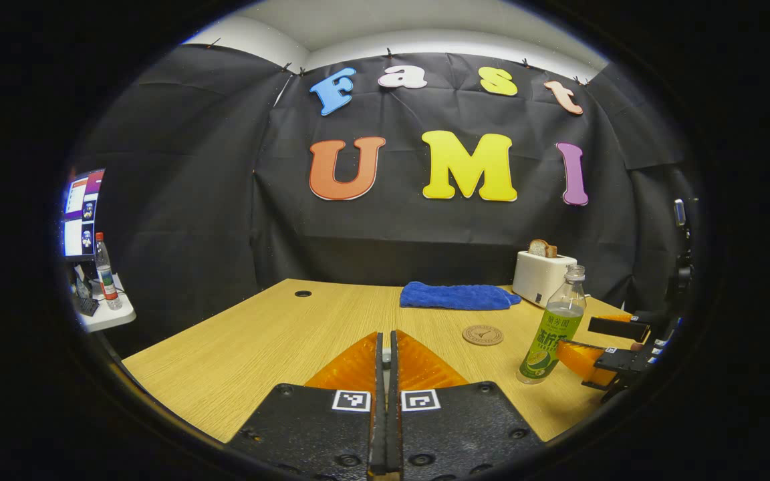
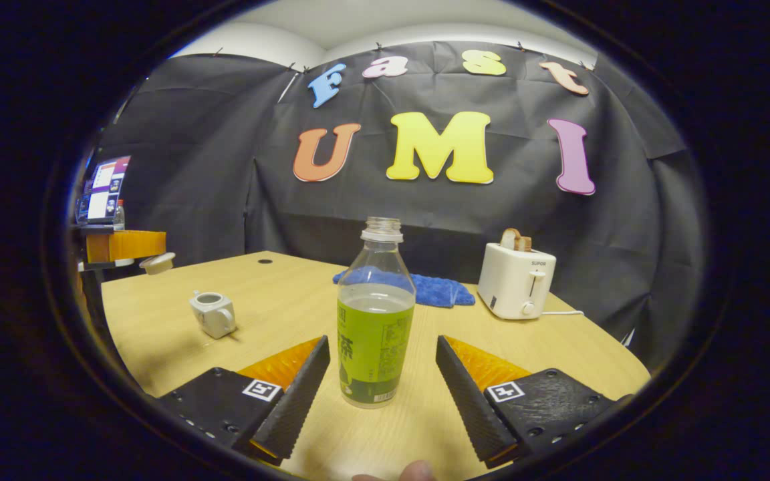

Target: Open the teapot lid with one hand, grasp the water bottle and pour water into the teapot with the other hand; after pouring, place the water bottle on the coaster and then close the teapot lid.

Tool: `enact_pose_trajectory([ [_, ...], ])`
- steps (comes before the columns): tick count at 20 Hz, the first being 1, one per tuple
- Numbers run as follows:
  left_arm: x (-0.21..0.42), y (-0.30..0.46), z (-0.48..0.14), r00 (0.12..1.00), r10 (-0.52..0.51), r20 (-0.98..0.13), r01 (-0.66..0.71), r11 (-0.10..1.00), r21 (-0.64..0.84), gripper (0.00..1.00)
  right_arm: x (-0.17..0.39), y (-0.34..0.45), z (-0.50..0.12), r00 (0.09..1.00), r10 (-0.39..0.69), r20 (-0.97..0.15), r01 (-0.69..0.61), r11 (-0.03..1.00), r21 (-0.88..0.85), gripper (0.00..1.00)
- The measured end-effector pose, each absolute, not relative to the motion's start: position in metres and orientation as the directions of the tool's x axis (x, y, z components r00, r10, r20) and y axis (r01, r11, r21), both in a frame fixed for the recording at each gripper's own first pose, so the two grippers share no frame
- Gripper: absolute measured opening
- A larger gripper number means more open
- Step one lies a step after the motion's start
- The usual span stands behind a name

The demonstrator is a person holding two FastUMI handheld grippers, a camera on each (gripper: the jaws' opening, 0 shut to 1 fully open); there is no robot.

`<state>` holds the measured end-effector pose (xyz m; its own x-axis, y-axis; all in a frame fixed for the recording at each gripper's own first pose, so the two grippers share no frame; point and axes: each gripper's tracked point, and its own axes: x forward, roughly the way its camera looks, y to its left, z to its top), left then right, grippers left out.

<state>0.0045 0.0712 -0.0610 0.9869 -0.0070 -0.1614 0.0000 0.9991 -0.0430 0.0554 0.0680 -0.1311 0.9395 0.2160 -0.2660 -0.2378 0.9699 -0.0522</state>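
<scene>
Water bottle (image 2: 375, 314) stands upright and uncapped on the wooden table (image 2: 291, 307), between the spread fingers of the right gripper (image 2: 381, 381), which flank it without touching. In the left gripper view, the left gripper (image 1: 386, 374) has its fingers pressed together; whether anything thin is pinched between them cannot be told. In the right gripper view, the left gripper sits at the far left edge, raised, with a small pale lid (image 2: 157, 262) at its tip. Below it the white teapot (image 2: 213, 313) rests on the table with its top open, well apart from the bottle. In the left gripper view a round coaster (image 1: 482, 335) lies bare on the table near the bottle. Farther back lie a blue cloth (image 2: 435, 288) and a white toaster (image 2: 515, 280) with bread in its slots, against the booth's black wall.
</scene>
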Motion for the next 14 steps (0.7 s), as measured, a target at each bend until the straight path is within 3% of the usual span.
enact_pose_trajectory([
  [8,0.001,0.075,-0.060,0.986,-0.013,-0.168,0.004,0.998,-0.058,0.02,0.082,0.082,-0.134,0.945,0.179,-0.272,-0.194,0.981,-0.029,0.97],
  [11,0.000,0.074,-0.060,0.985,-0.023,-0.171,0.014,0.999,-0.052,0.03,0.087,0.085,-0.138,0.942,0.173,-0.286,-0.184,0.983,-0.013,0.93],
  [12,0.000,0.075,-0.062,0.985,-0.024,-0.173,0.015,0.998,-0.054,0.03,0.085,0.085,-0.137,0.943,0.170,-0.287,-0.180,0.984,-0.010,0.82],
  [14,0.001,0.080,-0.064,0.984,-0.019,-0.179,0.008,0.998,-0.060,0.03,0.086,0.087,-0.135,0.940,0.177,-0.292,-0.189,0.982,-0.013,0.79],
])
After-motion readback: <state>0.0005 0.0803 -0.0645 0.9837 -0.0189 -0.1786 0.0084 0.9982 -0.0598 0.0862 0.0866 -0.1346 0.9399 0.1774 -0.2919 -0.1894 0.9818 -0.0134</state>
